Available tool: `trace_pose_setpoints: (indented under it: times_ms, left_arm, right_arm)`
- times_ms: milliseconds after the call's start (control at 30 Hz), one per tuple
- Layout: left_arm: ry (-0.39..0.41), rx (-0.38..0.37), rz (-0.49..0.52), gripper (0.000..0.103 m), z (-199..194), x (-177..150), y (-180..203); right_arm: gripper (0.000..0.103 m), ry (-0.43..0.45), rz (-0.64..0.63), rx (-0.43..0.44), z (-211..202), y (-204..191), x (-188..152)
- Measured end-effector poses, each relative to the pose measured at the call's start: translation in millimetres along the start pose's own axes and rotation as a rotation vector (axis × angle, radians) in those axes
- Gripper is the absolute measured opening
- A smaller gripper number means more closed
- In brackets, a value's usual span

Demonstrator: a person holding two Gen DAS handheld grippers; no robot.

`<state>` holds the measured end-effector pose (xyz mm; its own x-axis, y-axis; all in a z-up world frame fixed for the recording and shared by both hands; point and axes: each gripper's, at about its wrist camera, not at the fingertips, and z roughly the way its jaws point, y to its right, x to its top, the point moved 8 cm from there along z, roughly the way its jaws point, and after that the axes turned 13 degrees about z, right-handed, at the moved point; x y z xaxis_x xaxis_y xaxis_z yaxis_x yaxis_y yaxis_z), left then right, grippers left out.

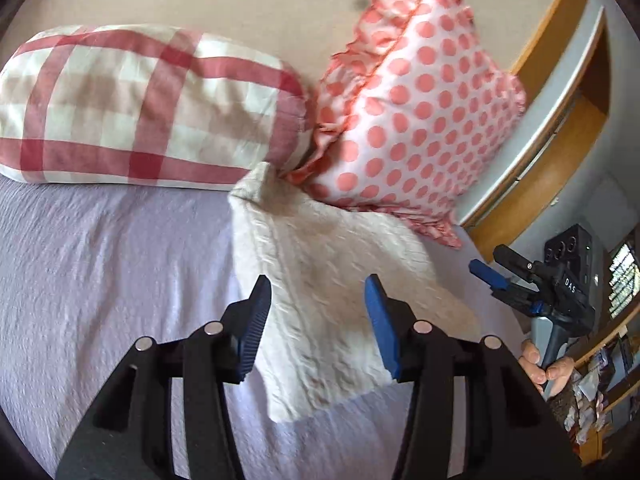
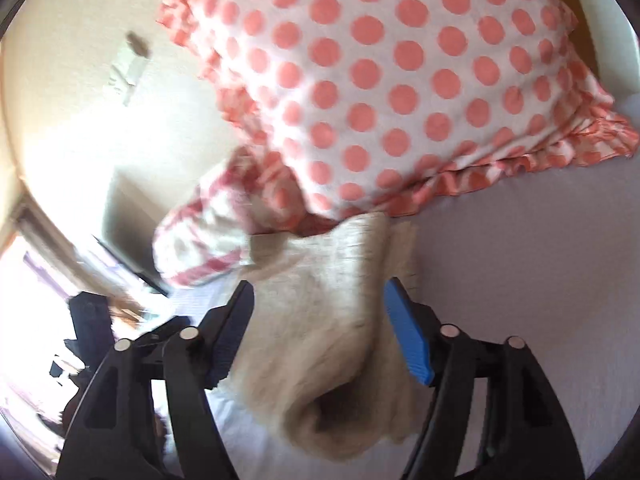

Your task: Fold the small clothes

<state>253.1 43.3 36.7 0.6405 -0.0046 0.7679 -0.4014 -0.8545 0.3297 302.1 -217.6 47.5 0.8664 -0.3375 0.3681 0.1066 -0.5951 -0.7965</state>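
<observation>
Hovering both tools over a cream textured knit garment [image 1: 320, 280] lying on the lavender bedsheet [image 1: 100, 260], its far corner tucked up against the red-checked pillow [image 1: 140, 108] and the pink polka-dot pillow [image 1: 420, 112].

Left gripper [image 1: 318, 320]: jaws spread wide, nothing held, garment visible between them. Right gripper [image 2: 320, 328]: jaws also wide apart, nothing pinched (cloth bunches up in the gap, but I see no pad closed on it). From the left wrist view the right tool sits off to the right, near the bed's edge.

Handling guess: light, soft, floppy knit, a bit thick; it'll sag and drag rather than slide, no fragility worry. Near end looks rumpled with an opening (cuff or hem, can't tell which).

I'd take the two near corners, one per tool, pinching a single edge layer, then lift low and carry toward the far end.
</observation>
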Motion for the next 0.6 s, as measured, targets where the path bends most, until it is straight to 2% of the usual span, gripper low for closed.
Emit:
trace_pose_setpoints:
  times_ms: [67, 100, 167, 200, 233, 300, 333, 400, 467, 500, 533, 600]
  left_arm:
    - [-0.006, -0.08, 0.015, 0.062, 4, -4, 23]
    - [-0.018, -0.099, 0.023, 0.064, 12, -5, 33]
    - [-0.065, -0.072, 0.041, 0.07, 35, -11, 39]
    - [-0.103, -0.04, 0.045, 0.074, 51, -17, 39]
    - [-0.145, -0.019, 0.048, 0.073, 65, -25, 36]
    - [-0.135, 0.038, 0.128, 0.073, 68, -30, 42]
    - [-0.152, 0.065, 0.167, 0.073, 65, -35, 45]
    - [-0.146, 0.069, 0.204, 0.074, 50, -40, 50]
    - [-0.121, 0.05, 0.203, 0.074, 28, -46, 48]
    - [-0.108, 0.056, 0.206, 0.077, 15, -50, 43]
    - [-0.101, 0.086, 0.21, 0.085, 4, -56, 37]
    - [-0.098, 0.185, 0.217, 0.095, -14, -67, 22]
  right_arm:
    - [0.081, -0.078, -0.034, 0.049, 15, -22, -23]
    - [0.083, -0.109, -0.039, 0.035, 33, -29, -33]
    - [0.085, -0.138, -0.025, -0.069, 54, -12, -42]
    - [0.085, -0.15, 0.007, -0.148, 65, 8, -43]
    - [0.084, -0.176, 0.053, -0.183, 76, 28, -44]
    - [0.082, -0.136, 0.06, -0.117, 74, 34, -40]
    - [0.08, -0.145, 0.059, -0.127, 72, 31, -40]
    - [0.081, -0.088, -0.01, -0.158, 55, 16, -42]
    - [0.094, 0.009, -0.115, -0.168, 28, -1, -47]
    - [0.1, 0.059, -0.156, -0.171, 11, -6, -50]
    - [0.102, 0.107, -0.19, -0.186, -2, -9, -55]
    - [0.102, 0.154, -0.226, -0.264, -20, -2, -66]
